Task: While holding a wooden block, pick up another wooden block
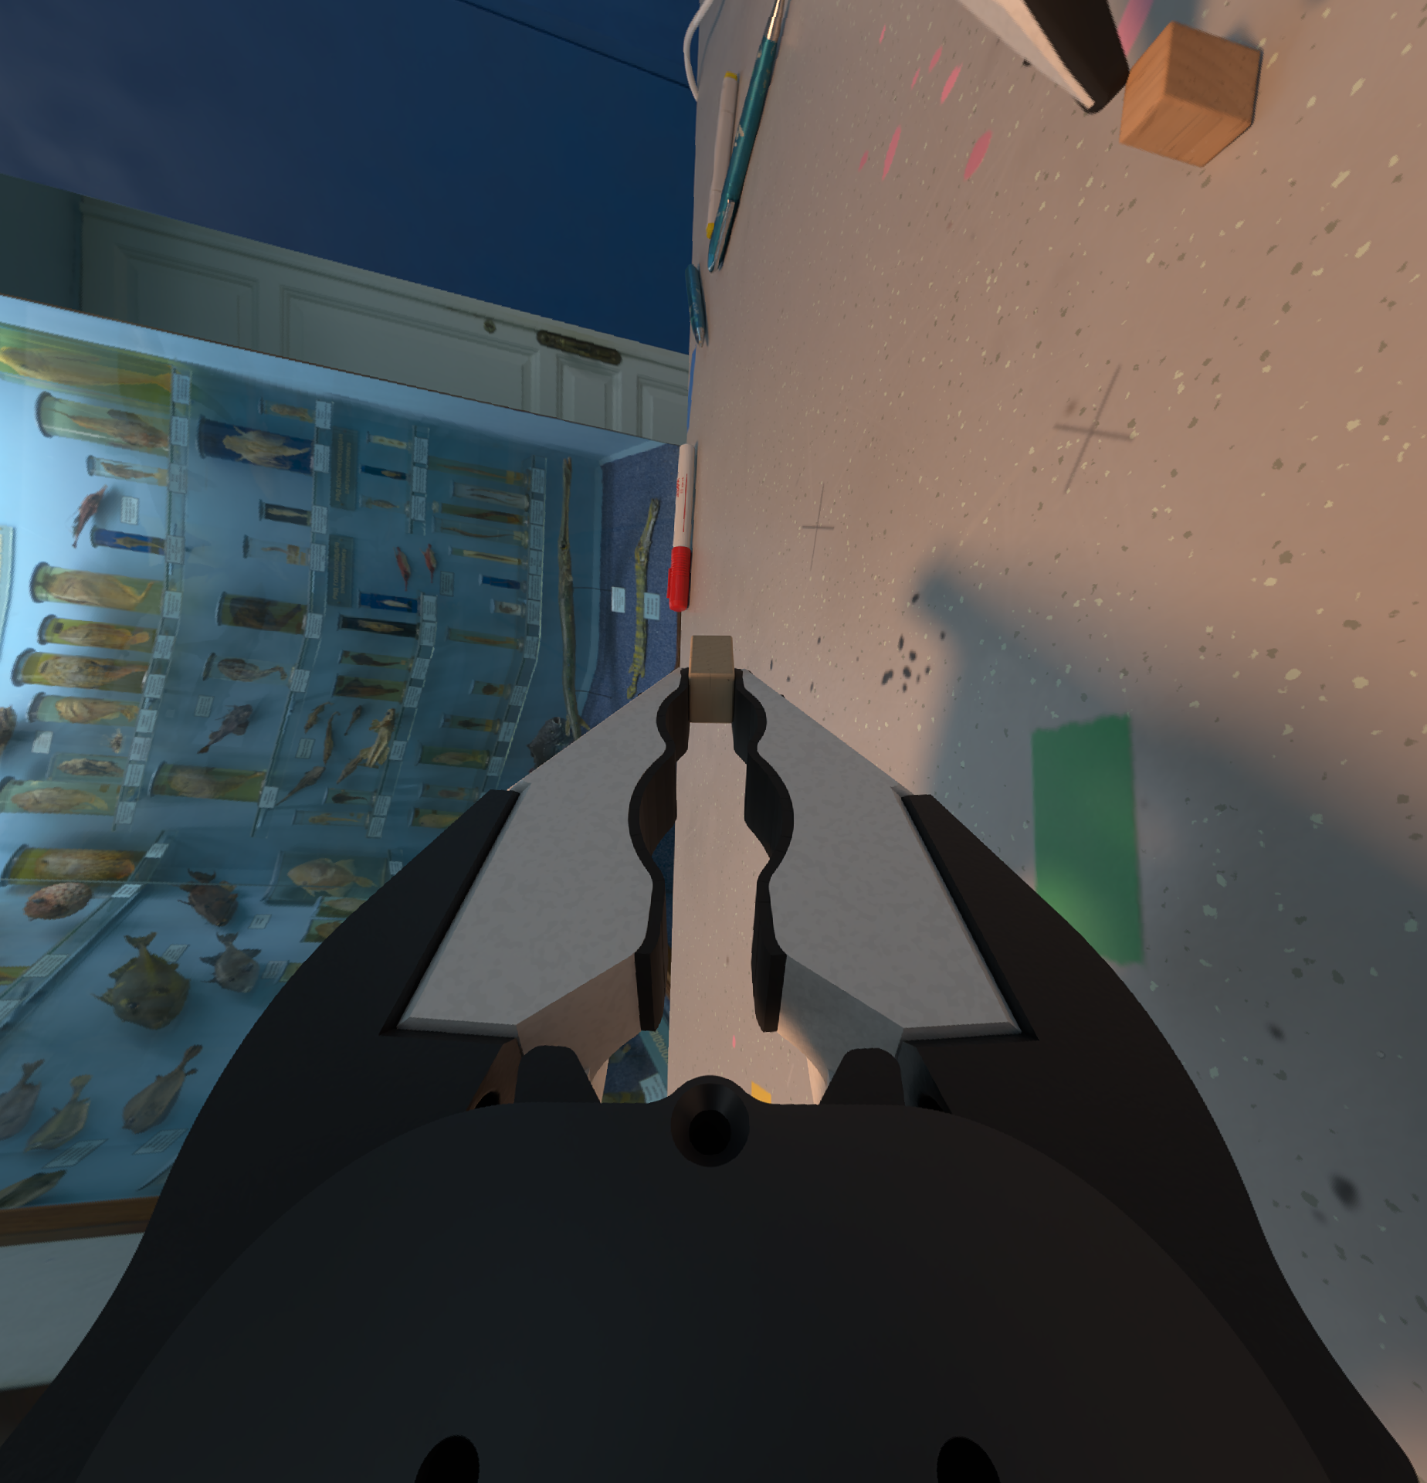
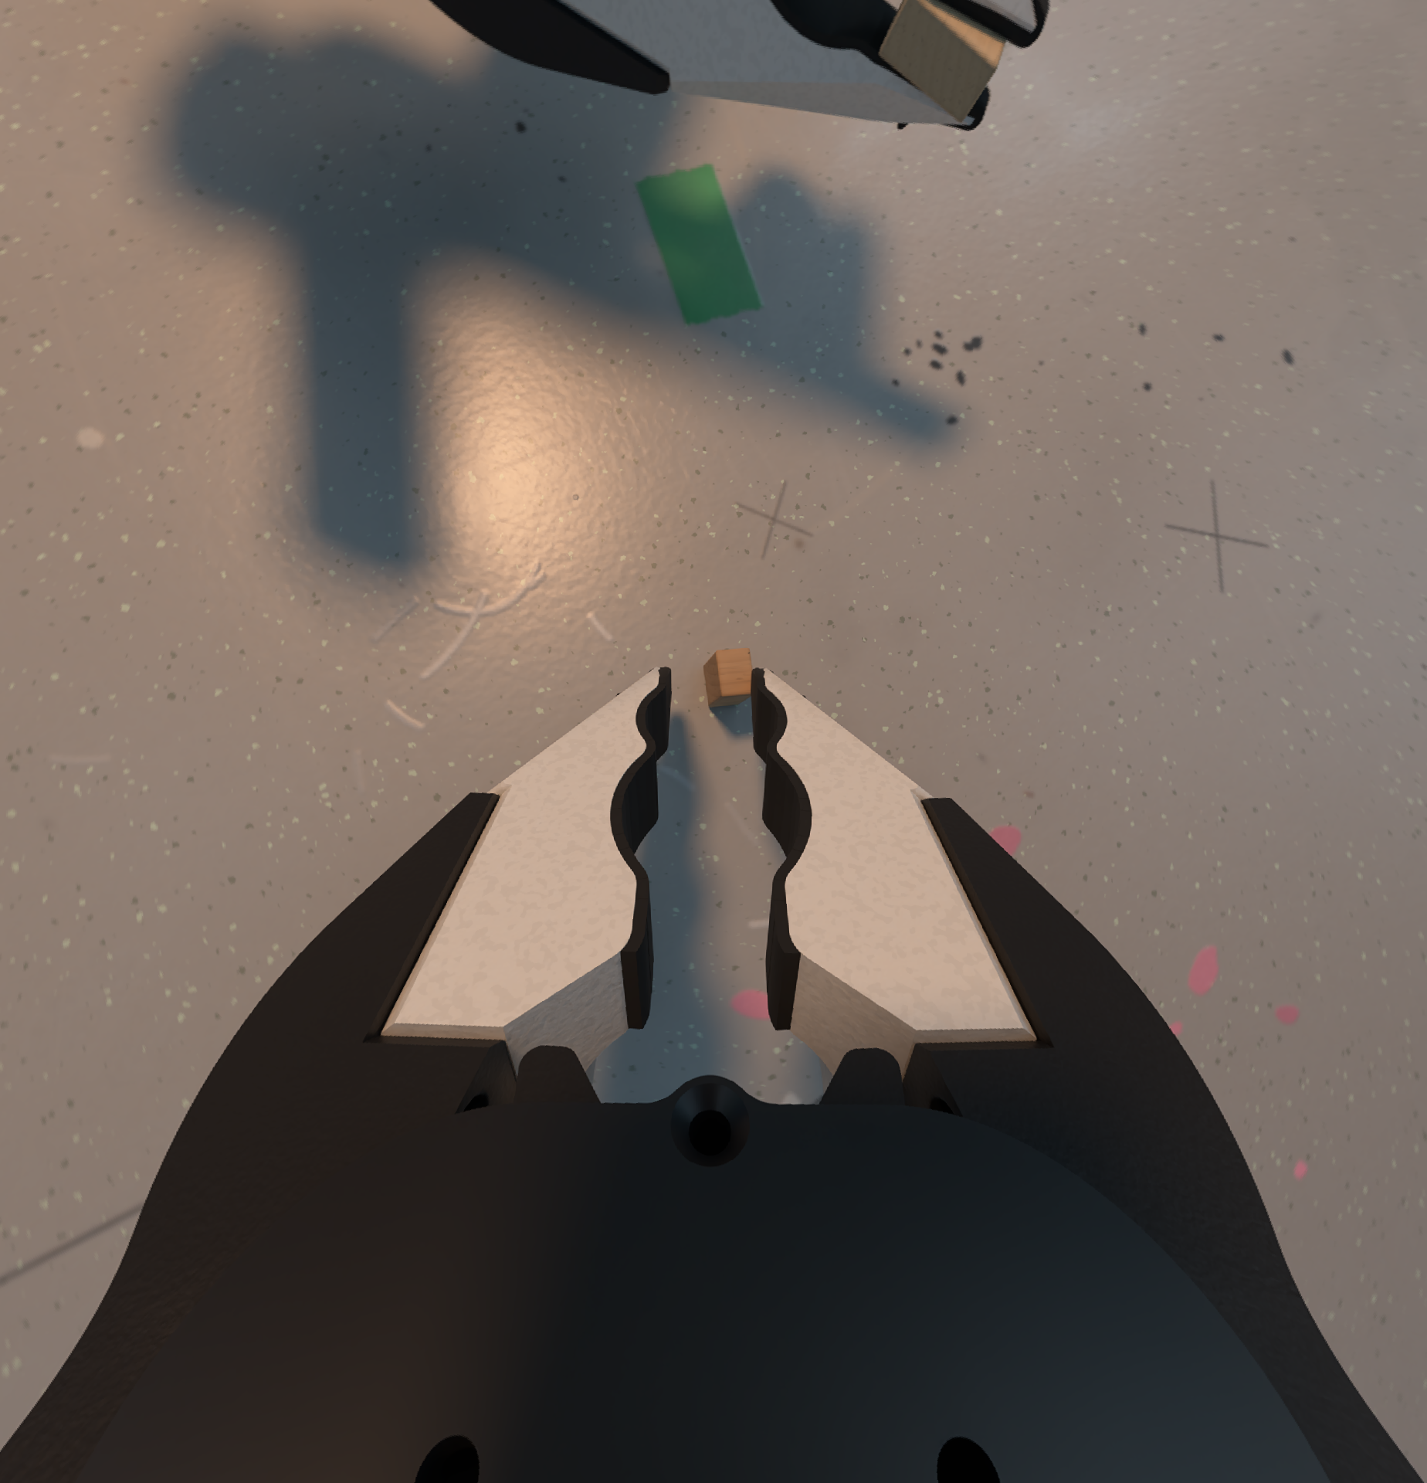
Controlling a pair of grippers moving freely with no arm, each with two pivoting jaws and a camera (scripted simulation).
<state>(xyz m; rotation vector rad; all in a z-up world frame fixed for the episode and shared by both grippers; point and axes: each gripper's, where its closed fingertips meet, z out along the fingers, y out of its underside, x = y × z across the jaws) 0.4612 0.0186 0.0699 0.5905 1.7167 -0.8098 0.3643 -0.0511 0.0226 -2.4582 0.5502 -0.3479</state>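
Speckled beige table (image 2: pixel 213 722) fills my right view, well below me, with a green patch (image 2: pixel 698 245) farther on. My left claw (image 1: pixel 710 682) is pinched on a pale block (image 1: pixel 711 678) at its very tips, held clear of the table with its camera rolled sideways; that same claw shows at the top of my right view, block in its tips. My right claw (image 2: pixel 710 682) hangs spread, pointing straight down, nothing between its fingers. The second block (image 2: pixel 727 678), small and orange-brown, lies on the table beneath it, seen through the gap but off toward the right finger (image 2: pixel 762 698).

To do this well, I judge I should first shift the right claw a little rightward so the block sits mid-gap, then go straight down and only close once the tips flank its sides. If I go down off-centre, the right tip may strike the block's top or nudge it away. Meanwhile I must keep the left pinch firm and still.
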